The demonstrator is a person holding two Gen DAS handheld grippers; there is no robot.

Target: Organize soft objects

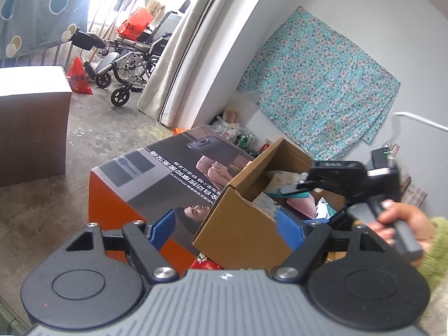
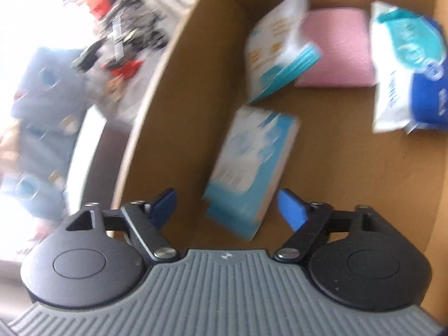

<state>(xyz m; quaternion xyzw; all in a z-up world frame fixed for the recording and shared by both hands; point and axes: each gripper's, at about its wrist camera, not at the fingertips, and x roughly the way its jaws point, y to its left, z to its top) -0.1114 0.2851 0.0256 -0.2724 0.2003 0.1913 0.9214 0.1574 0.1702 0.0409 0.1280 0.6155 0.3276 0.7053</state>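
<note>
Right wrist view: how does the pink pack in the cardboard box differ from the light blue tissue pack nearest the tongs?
The pink pack is plain, with no print visible; the light blue tissue pack has white and blue print. The pink pack lies at the far end of the cardboard box, partly covered by another white and teal pack; the light blue pack lies nearer and uncovered. Both are soft packs resting on the box floor, ungripped.

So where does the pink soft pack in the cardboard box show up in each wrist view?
Left wrist view: the pink pack sits right of centre, low inside the cardboard box, partly hidden under the right gripper.
Right wrist view: upper right, flat on the box floor.
Shared landmark: the white-and-teal pack beside it.
</note>
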